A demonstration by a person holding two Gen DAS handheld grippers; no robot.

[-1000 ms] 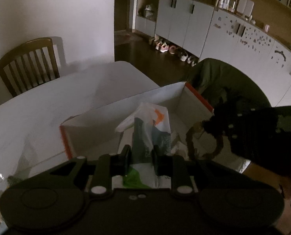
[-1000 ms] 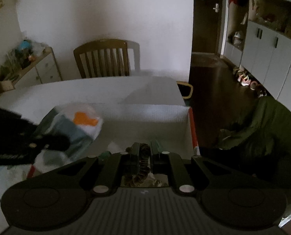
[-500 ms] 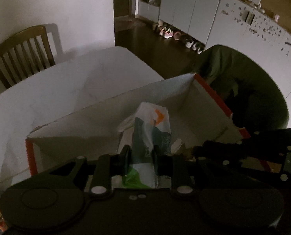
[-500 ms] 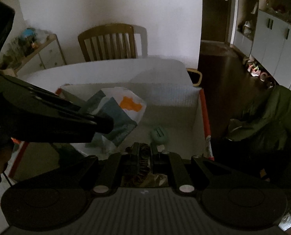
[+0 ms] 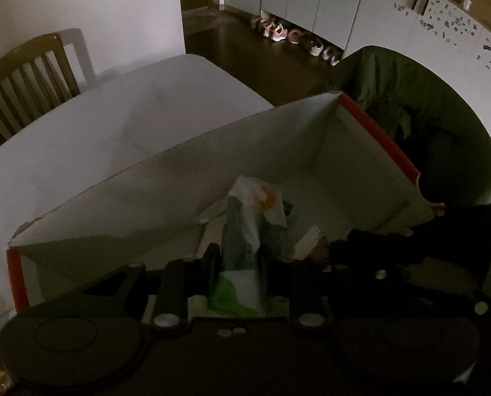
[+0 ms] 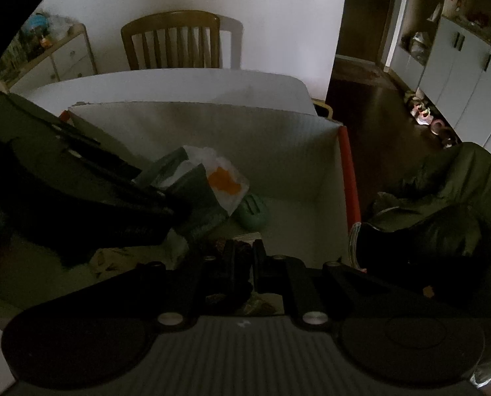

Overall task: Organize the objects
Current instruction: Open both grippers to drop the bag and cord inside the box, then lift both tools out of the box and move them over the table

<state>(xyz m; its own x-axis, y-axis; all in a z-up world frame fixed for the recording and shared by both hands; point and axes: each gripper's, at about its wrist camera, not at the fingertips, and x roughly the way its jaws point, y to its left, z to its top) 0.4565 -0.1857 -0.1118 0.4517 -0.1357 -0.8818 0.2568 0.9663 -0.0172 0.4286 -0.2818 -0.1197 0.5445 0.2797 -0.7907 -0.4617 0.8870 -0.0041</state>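
1. The left gripper (image 5: 237, 257) is clamped on a crinkled snack bag (image 5: 250, 227), white and grey-green with an orange patch near its top; the bag sticks up between the two fingers, over the inside of the box.
2. The box (image 5: 166, 194) is a large open white carton with red-orange rim edges, standing on the white table (image 5: 80, 138).
3. The right gripper (image 6: 244, 254) has its fingers close together around a small dark, ridged object (image 6: 237, 265); the dim light leaves its identity unclear. It hangs low over the near part of the box.
4. In the right wrist view, a mint-green rounded item (image 6: 253, 211) lies on the box floor, just beside the snack bag's lower edge.
5. A wooden chair (image 6: 173, 41) stands at the far side of the table, against the wall.
6. A dark green garment (image 5: 410, 99) is draped over something beside the box.
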